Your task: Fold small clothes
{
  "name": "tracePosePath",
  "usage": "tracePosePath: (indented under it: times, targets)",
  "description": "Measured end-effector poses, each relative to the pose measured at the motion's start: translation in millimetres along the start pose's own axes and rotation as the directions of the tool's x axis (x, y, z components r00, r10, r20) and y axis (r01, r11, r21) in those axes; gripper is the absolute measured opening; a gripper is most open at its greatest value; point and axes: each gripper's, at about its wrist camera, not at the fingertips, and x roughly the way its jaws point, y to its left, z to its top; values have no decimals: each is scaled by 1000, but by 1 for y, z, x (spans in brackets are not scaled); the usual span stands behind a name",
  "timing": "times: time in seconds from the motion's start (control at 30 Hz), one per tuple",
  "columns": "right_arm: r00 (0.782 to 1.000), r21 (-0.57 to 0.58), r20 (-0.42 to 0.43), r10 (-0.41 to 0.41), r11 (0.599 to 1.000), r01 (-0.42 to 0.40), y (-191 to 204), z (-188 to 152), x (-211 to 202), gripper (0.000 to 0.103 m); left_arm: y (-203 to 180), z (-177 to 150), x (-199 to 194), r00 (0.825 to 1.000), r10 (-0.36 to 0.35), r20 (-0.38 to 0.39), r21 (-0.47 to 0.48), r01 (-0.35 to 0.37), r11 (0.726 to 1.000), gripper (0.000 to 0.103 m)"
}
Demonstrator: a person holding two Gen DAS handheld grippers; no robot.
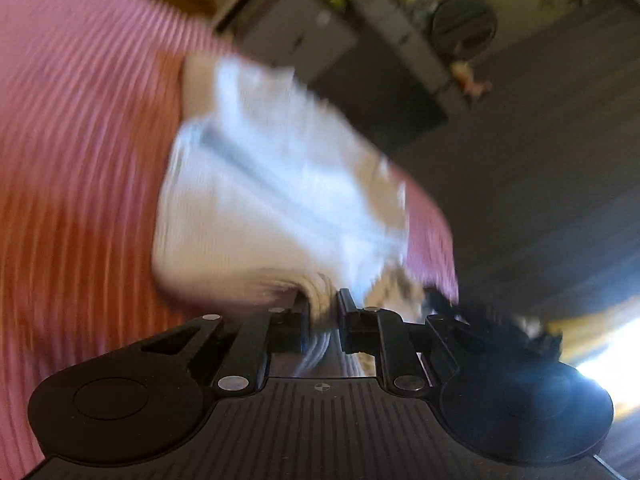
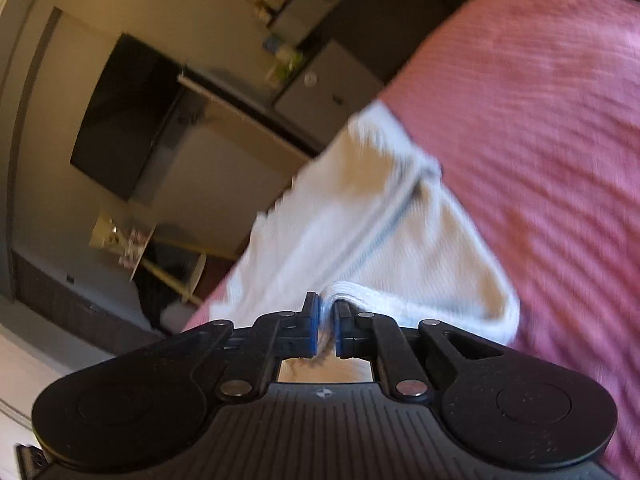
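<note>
Across the pink ribbed bedspread [image 2: 540, 128] lies a small white knit garment [image 2: 360, 232], seam running toward upper frame. Left hand-held gripper [image 1: 323, 320] and right hand-held gripper [image 2: 326, 326] each clench its near hem, cloth stretching straight ahead of both.

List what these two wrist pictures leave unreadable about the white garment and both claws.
- White garment: left wrist view is motion-blurred, so its type and fold lines are unclear.
- Garment's near edge: in the right wrist view it runs behind the right claw.
- Left claw: cloth sits between the fingers, but how much is hidden behind them.
- Pink bedcover: cut off by the frame edges.
- Shelf items: too small and blurred.
</note>
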Motion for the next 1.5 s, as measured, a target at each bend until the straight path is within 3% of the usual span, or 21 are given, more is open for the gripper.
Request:
tracePosePath:
  times: [0.13,0.27,0.37,0.4,0.47,0.57,0.63,0.77,0.9,1.0,1.13,1.17,1.2,1.23,1.33,1.5]
  targets:
    - [998,-23,55,-14,1000,15,0,24,13,10,-6,32,26,992,87,96,39,-91,995,23]
    - [994,-89,49,-96,991,100,-5,34,28,16,1,36,44,969,202,141,63,-212,975,51]
    - [990,-172,87,-113,977,127,-7,31,20,27,8,29,39,959,211,191,122,-236,964,74]
    - [988,-195,90,-124,971,140,-8,31,18,33,11,25,37,959,207,192,155,-237,959,77]
    - [989,-254,72,-133,956,147,-12,29,18,39,12,19,36,966,197,170,250,-236,939,79]
    - [985,-379,10,-173,911,164,-11,20,29,40,11,11,45,963,231,141,401,-269,876,81]
    - [983,-399,-2,-183,902,167,-11,17,32,40,8,8,55,961,246,128,454,-277,847,81]
    - [972,-468,-22,-236,861,199,-9,12,50,40,-3,9,82,964,239,114,509,-263,819,79]
    - [958,-523,-23,-286,820,232,-8,13,59,31,-8,11,117,951,297,87,564,-293,772,70]
    - [953,-545,-21,-302,803,242,-9,16,62,31,-7,13,130,942,324,86,594,-310,743,66]
    - [957,-538,-42,-287,814,220,-9,22,71,31,-1,25,139,962,267,53,528,-254,811,65]
    - [957,-540,-43,-287,813,219,-8,23,74,29,0,26,142,962,267,53,521,-255,815,49]
    - [956,-550,-38,-292,804,224,-5,22,77,18,0,28,144,960,274,55,515,-262,816,36]
    - [955,-561,-30,-296,795,229,-3,21,78,8,1,30,145,956,286,60,503,-276,819,12]
    - [968,-584,-7,-252,786,200,5,18,66,7,3,32,134,963,256,78,461,-263,848,12]
    - [985,-609,62,-162,776,166,21,23,34,7,-13,31,89,974,157,163,477,-218,851,11]
